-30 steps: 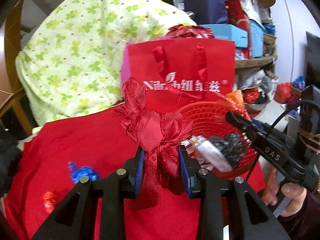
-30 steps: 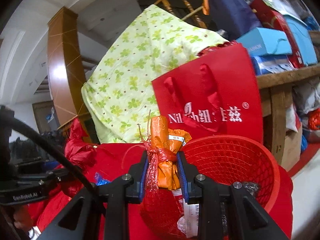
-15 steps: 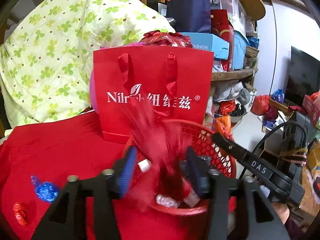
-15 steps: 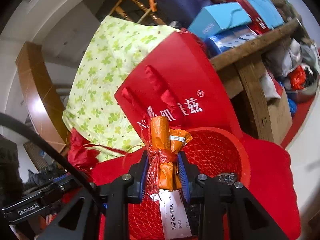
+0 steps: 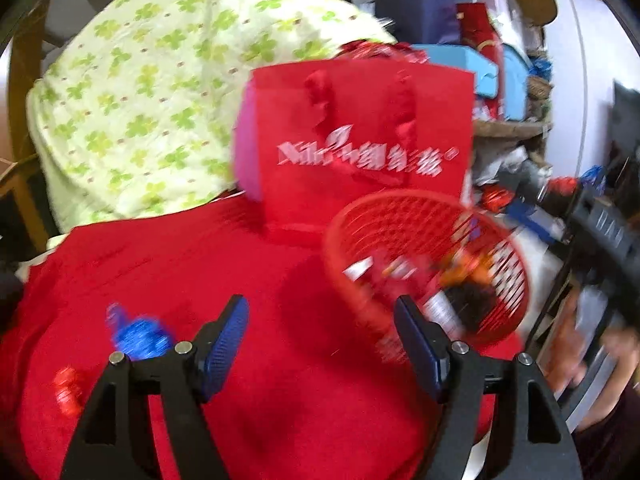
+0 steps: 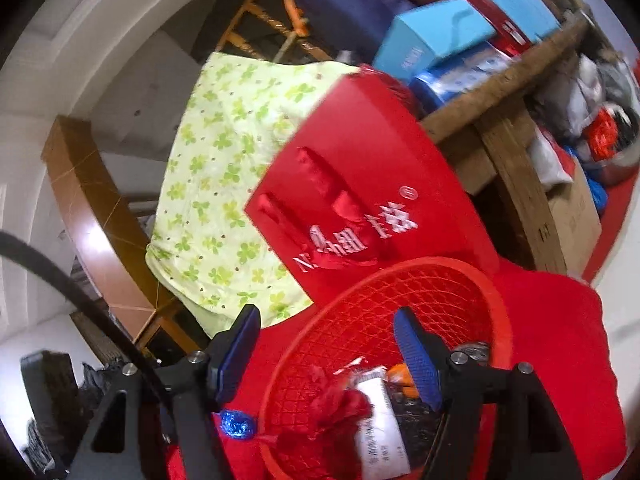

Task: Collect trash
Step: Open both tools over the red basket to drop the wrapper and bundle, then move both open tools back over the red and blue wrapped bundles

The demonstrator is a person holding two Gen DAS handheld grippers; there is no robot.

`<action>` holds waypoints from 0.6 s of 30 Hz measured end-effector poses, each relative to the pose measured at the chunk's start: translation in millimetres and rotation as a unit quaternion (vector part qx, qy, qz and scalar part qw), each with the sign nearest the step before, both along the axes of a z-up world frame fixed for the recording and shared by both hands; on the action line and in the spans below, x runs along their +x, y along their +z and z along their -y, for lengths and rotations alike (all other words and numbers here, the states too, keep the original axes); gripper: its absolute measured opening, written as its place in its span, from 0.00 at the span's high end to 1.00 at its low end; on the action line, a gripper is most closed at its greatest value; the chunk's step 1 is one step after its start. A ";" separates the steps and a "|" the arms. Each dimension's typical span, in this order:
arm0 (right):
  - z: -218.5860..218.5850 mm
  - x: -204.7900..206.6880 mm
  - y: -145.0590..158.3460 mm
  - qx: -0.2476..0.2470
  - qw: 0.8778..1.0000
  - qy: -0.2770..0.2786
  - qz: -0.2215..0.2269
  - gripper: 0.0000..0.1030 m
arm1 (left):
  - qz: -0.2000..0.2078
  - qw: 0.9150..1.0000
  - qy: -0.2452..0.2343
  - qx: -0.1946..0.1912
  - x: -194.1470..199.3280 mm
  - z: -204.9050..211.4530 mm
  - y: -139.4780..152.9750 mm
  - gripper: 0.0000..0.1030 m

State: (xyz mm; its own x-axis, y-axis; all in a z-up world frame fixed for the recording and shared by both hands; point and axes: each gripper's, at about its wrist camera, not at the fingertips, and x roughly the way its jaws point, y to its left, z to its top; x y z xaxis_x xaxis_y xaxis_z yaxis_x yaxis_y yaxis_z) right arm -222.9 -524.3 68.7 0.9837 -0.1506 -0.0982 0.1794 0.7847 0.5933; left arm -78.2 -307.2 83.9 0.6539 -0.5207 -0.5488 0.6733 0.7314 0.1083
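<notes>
Both grippers are empty right now. The left gripper [image 5: 320, 340] has its jaws opening, already wide, with nothing between them, just the red cloth [image 5: 240, 280] underneath. The right gripper [image 6: 326, 354] is also opening wide, tilted over the near rim of the red mesh basket [image 6: 440, 280], and its pads aren't pressing on anything.

The trash sits in the basket: a red ribbon bundle [image 6: 340, 408], a white labelled wrapper [image 6: 380, 432], an orange wrapper [image 6: 400, 374] and something dark and crinkly (can't tell what it is).

Out on the cloth to the basket's left, a blue foil wrapper [image 5: 136, 336] and a small red foil one [image 5: 68, 392] lie loose; the left view is pretty blurred. A red paper bag [image 5: 360, 140] with white lettering stands just behind the basket, with a green clover-print quilt [image 5: 140, 100] behind that.
</notes>
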 end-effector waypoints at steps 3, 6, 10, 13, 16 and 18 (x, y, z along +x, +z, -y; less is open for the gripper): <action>-34.0 6.6 13.0 -0.073 0.997 0.006 0.007 0.29 | -0.006 0.999 0.039 0.020 4.5 -39.8 -16.4 0.26; -75.6 13.7 22.5 -0.147 0.989 0.026 0.016 0.29 | -0.024 0.995 0.087 0.028 12.0 -84.3 -32.5 0.26; -122.3 29.7 24.4 -0.191 0.978 0.084 0.019 0.29 | -0.037 0.987 0.156 0.026 22.0 -142.1 -47.8 0.26; -151.6 48.0 19.5 -0.201 0.971 0.126 0.005 0.29 | -0.049 0.978 0.203 0.022 30.7 -181.1 -58.9 0.26; -179.4 71.8 7.1 -0.217 0.963 0.159 -0.033 0.29 | -0.068 0.968 0.240 0.007 40.6 -210.7 -68.9 0.26; -195.6 88.6 -3.9 -0.227 0.956 0.175 -0.069 0.29 | -0.076 0.964 0.257 -0.004 45.3 -224.9 -73.5 0.26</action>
State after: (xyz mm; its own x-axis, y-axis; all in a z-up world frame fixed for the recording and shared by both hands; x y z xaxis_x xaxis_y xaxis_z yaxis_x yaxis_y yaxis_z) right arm -134.3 -328.7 64.8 0.9643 0.1265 -0.2325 -0.0887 0.9821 0.1663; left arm -32.9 -82.3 10.3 0.7390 -0.1545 -0.6558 0.2303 0.9726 0.0304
